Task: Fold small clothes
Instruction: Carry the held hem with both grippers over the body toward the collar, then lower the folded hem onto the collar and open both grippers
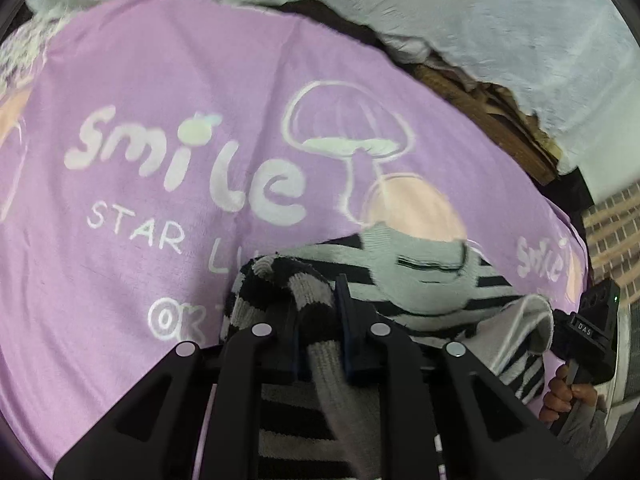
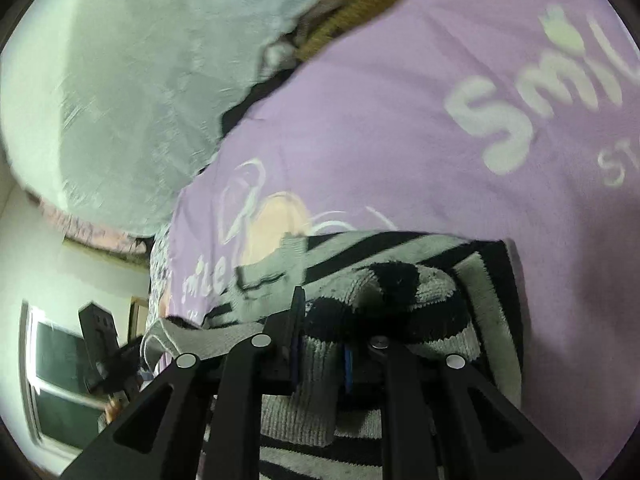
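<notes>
Much of the striped knit garment [image 1: 420, 276] is hidden: black linkage bars cover its lower part in both wrist views, and its far end is smeared by motion, so whether a collar or a hem lies there is hard to say. It rests on the purple "smile" blanket [image 1: 192, 80] near that blanket's near edge, partly lifted and bunched.

The left tool [image 1: 316, 312] is closed narrowly on a gathered fold of black and grey knit, which runs between its fingers and down under the bars. The right tool [image 2: 320, 328] is likewise clamped on a thick roll of the same cloth.

Only the left view shows the right tool's body with the person's hand [image 1: 568, 394] at the blanket's right side, and a brick wall [image 1: 612, 232] beyond. Only the right view shows a window [image 2: 52, 364] and the left tool's body, blurred. A pale fleece cover [image 2: 140, 80] lies past the blanket's far edge.
</notes>
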The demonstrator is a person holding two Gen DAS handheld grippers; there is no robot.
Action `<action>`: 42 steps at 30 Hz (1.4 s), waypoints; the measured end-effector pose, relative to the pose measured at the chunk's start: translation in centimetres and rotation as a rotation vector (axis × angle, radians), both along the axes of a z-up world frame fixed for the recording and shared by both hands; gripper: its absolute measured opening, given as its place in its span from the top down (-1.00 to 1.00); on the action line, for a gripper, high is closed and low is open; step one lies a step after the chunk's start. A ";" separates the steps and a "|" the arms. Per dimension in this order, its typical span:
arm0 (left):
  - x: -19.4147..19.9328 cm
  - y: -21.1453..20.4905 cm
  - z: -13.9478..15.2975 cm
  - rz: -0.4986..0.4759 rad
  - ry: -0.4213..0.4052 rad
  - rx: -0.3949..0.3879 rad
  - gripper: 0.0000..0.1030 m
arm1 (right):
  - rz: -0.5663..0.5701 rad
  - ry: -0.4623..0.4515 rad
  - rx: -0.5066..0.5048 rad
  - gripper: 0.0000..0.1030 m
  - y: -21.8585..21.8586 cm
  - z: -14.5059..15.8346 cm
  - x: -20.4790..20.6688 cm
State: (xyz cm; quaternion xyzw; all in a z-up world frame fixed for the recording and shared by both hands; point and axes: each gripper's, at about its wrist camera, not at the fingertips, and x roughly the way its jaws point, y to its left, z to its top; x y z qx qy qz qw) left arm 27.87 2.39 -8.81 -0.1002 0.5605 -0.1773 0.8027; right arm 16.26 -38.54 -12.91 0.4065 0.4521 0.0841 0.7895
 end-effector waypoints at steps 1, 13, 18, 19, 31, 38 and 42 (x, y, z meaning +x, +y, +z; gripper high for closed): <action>0.5 0.0 -0.9 0.014 0.035 0.000 0.70 | -0.009 0.019 0.010 0.64 -0.1 -0.6 0.3; 0.7 3.8 1.5 0.171 0.031 -0.082 -0.73 | -0.096 0.006 0.071 0.07 -2.6 0.9 -0.2; -0.2 3.9 2.6 0.167 0.009 -0.034 -0.73 | -0.128 -0.022 -0.048 0.05 -1.9 1.7 -1.3; -0.8 2.8 2.7 0.123 -0.002 -0.018 -0.73 | -0.155 -0.022 -0.018 0.04 -2.4 1.5 -1.4; -1.1 -6.0 -0.3 -0.107 -0.035 0.225 -0.73 | -0.265 -0.059 -0.069 -0.28 -5.0 3.7 -1.0; -7.4 -4.1 -3.4 -0.142 -0.132 0.403 -0.76 | 0.066 -0.028 -0.570 -0.26 3.8 2.4 -3.1; -10.1 -2.6 -3.5 -0.119 -0.134 0.407 -0.78 | 0.079 -0.010 -0.766 -0.45 4.3 0.4 -6.5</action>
